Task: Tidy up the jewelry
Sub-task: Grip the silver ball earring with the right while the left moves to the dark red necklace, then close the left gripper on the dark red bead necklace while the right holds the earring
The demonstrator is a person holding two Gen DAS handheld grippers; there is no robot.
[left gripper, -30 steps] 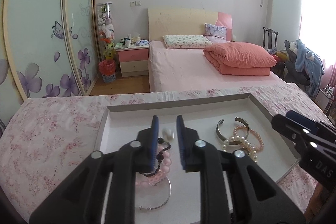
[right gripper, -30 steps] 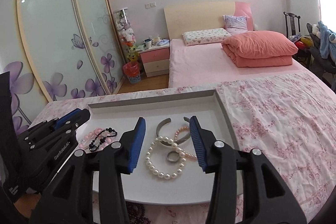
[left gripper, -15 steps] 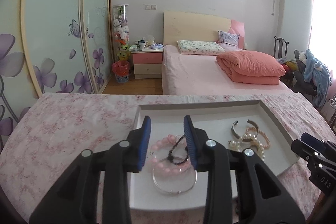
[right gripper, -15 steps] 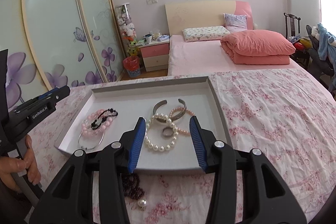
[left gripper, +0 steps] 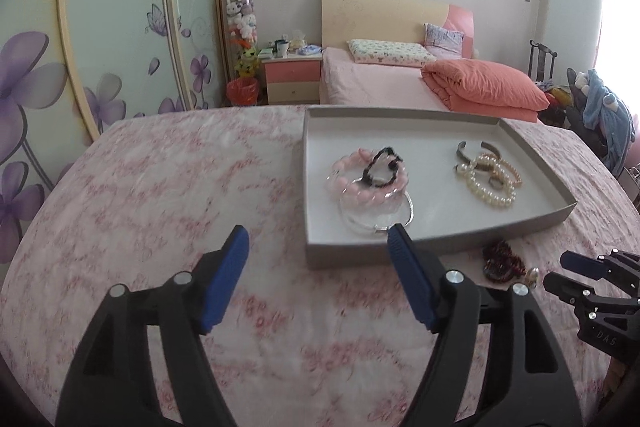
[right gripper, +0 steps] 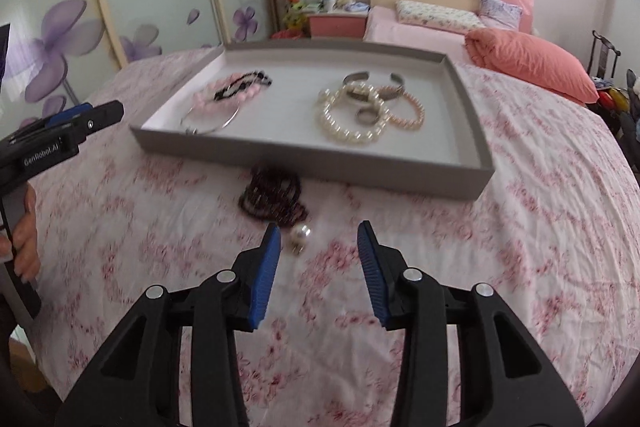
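Two pieces remain outside the tray: a dark red beaded bracelet [right gripper: 274, 197], heaped in coils on the floral cloth just in front of the tray's near wall, and a single pearl piece [right gripper: 300, 233] lying just beside it on the near side. Both appear to be the outstanding items, since everything else is already housed.

The grey tray [right gripper: 466, 115] holds two separate groupings, which suggests sorting by kind. At its left: a pink bead bracelet [left gripper: 362, 183] with a black bead bracelet [left gripper: 384, 167] lying on it, and a thin silver bangle [left gripper: 400, 225] partly beneath them. At its right: a white pearl bracelet [right gripper: 348, 125], a ring [right gripper: 368, 115] lying within its loop, a peach pearl bracelet [right gripper: 408, 111] and an open metal cuff [right gripper: 372, 79] behind.

The right gripper [right gripper: 318, 257] points down at the cloth, directly short of the pearl piece. Its jaws are closing, moderately parted, with nothing between them but cloth; the pearl sits just ahead of the left pad. Judgement: it is lining up on a loose piece.

The left gripper [left gripper: 318, 275] hangs over bare cloth left of the tray's near corner, jaws opening wide and empty. Judgement: it is standing clear so the right side can work.

Risk: the coiled bracelet may trail or snag when lifted; the pearl may roll on the wrinkled cloth.
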